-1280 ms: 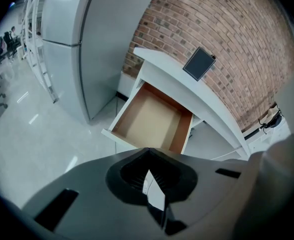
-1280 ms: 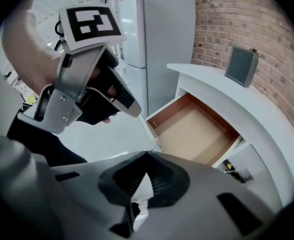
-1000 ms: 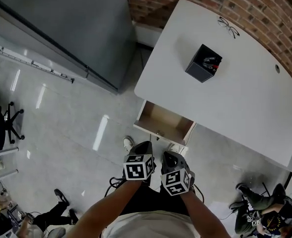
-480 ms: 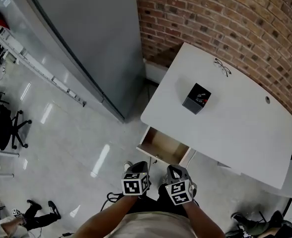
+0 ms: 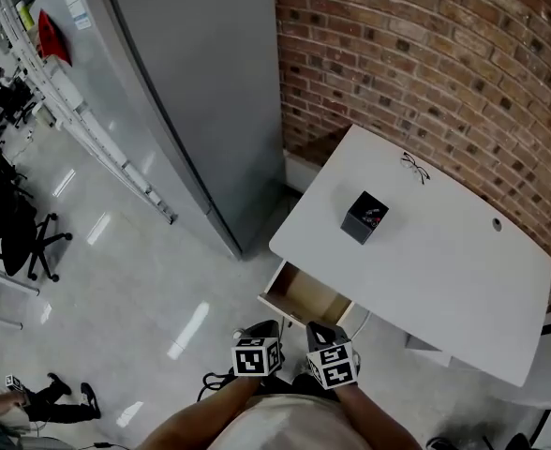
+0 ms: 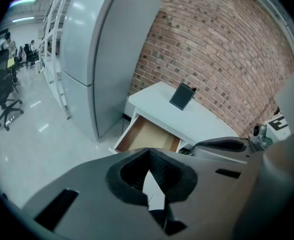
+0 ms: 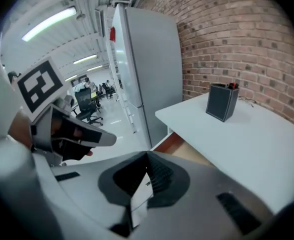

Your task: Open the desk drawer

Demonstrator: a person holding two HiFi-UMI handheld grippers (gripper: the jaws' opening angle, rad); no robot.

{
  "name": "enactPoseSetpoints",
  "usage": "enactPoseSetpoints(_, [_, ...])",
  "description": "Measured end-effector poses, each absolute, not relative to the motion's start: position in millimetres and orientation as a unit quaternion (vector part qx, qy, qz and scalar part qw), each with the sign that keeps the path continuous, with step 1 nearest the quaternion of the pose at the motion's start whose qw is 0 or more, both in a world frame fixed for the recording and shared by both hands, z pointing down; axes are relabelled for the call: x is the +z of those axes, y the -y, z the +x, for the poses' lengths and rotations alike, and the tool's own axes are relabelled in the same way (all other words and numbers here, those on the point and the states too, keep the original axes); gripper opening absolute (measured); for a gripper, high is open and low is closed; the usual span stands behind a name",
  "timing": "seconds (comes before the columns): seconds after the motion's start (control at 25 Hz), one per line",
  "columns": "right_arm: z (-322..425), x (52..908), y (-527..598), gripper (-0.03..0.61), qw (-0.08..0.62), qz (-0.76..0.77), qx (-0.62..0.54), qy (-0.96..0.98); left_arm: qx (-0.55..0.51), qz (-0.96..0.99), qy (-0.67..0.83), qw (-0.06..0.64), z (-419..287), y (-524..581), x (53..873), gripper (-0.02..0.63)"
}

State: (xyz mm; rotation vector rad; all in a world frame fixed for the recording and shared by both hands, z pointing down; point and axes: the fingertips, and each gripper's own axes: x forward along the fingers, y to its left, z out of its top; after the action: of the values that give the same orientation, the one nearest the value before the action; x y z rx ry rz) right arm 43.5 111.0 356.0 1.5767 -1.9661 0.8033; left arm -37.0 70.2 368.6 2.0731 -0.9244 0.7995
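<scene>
The drawer (image 5: 305, 296) stands pulled out under the worktop (image 5: 444, 270) edge, so the task looks done. The left hand-held gripper (image 6: 148, 153) and the right hand-held gripper (image 7: 147, 156) hover apart from it, jaws together on nothing. To open it more, pull its front straight, not sideways.

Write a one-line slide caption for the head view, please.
Drawer open beneath the white desk; left tongs and right tongs shut, clear of it.
</scene>
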Motion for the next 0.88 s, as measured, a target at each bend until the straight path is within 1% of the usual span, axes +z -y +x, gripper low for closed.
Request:
enactPoseSetpoints(0.24, [49.7,333.7,-106.4,0.015,0.231,0.573,0.279,0.735,0.298,0.809,0.365,0.351,-24.2,-69.3,353.1,0.008])
enactPoseSetpoints(0.52, [61.3,326.2,-106.7,0.015,0.213,0.569,0.289,0.74,0.287,0.823,0.36,0.334,0.2,-68.2,336.7,0.008])
enactPoseSetpoints(0.88, [51.0,359.0,-125.6,0.015,0.233,0.548,0.332,0.732,0.311,0.798,0.371,0.359,-24.6,-87.1,359.2,0.008])
